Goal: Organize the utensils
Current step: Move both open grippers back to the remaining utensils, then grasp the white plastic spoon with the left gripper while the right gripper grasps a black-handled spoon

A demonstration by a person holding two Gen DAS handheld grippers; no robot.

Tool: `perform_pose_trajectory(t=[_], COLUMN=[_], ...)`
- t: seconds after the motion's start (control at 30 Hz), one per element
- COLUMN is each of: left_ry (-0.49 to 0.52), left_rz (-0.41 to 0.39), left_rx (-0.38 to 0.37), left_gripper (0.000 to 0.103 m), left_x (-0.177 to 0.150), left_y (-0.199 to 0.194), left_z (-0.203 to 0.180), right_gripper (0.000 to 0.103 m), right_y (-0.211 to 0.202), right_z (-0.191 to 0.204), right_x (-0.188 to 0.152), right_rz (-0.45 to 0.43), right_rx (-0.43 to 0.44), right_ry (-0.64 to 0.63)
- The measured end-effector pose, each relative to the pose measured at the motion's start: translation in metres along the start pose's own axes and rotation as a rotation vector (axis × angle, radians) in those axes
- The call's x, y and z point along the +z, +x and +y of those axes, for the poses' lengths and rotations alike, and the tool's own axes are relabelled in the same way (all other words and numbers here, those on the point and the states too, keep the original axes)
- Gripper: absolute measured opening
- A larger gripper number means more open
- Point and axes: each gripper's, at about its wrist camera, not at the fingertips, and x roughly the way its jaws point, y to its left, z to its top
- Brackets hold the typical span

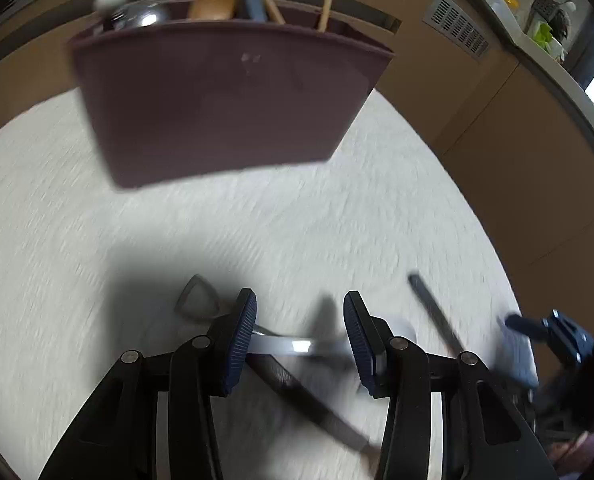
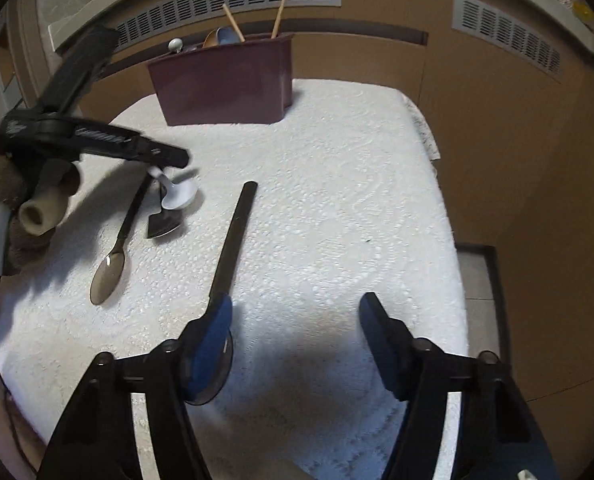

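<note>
My left gripper [image 1: 301,332] hangs over a white spoon [image 2: 181,194]. The spoon's handle [image 1: 293,346] lies across the gap between the blue pads, and I see no pad pressing on it. A dark spoon [image 2: 113,264] and a small dark triangular spatula [image 2: 161,226] lie beside it. My right gripper [image 2: 293,320] stands open over bare cloth. A long black-handled utensil [image 2: 233,236] lies under its left finger [image 2: 217,320], with its round clear head partly hidden. The maroon utensil holder [image 2: 225,80] stands at the back with several utensils in it.
A white textured cloth [image 2: 337,200] covers the table, whose right edge drops off beside brown cabinet panels with vent grilles [image 2: 509,40]. The left gripper's body and the person's gloved hand [image 2: 25,200] fill the left of the right wrist view.
</note>
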Motion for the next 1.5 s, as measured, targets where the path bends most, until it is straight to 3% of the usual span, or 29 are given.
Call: perform_pose_trajectory(t=[0.17,0.33,0.5,0.73,0.77,0.8,1.0,1.17,1.23,1.3,1.47,1.5], left_ry=[0.008,0.13,0.212,0.255,0.26,0.259,0.13,-0.009,-0.038,-0.061,-0.078,-0.081], left_rz=[0.027,0.041,-0.007,0.079,0.066,0.059,-0.108,-0.279,-0.317,-0.337,-0.362,-0.364], left_rx=[-0.008,0.033,0.073,0.157,0.166,0.166,0.162,0.188,0.19,0.167,0.148,0.143], left_gripper=[0.048,0.05,0.05,0.05,0.048,0.035,0.035,0.035,0.035,0.035,0.035,0.035], left_x=[-0.051,-0.072,-0.047,-0.019,-0.019,-0.02,-0.04,-0.065,-0.069,-0.073,-0.08,-0.081], left_y=[-0.032,-0.042,-0.041,0.005,0.005,0.005,-0.047,-0.105,-0.115,-0.124,-0.123,-0.121], left_z=[0.003,-0.021,-0.037,-0.044,-0.046,-0.046,-0.021,0.013,0.017,0.025,0.025,0.024], right_gripper=[0.061,0.061,0.061,0.061,0.062,0.063,0.063,0.061,0.054,0.041,0.038,0.03], right_y=[0.004,0.003,-0.006,-0.012,-0.012,-0.013,-0.017,-0.001,0.008,0.017,0.041,0.046], right_z=[0.009,0.019,0.022,0.016,0.015,0.015,0.024,0.038,0.041,0.043,0.044,0.045], right_x=[0.01,0.015,0.014,0.009,0.009,0.009,0.021,0.027,0.026,0.028,0.047,0.049], right_rz=[0.004,0.008,0.002,0.002,0.001,-0.001,-0.027,0.054,0.083,0.104,0.125,0.137], right_rx=[0.0,0.012,0.009,-0.024,-0.023,-0.022,0.029,0.061,0.03,0.008,-0.034,-0.031], right_ry=[-0.019,-0.04,-0.056,-0.06,-0.059,-0.055,-0.03,-0.038,-0.038,-0.045,-0.055,-0.059])
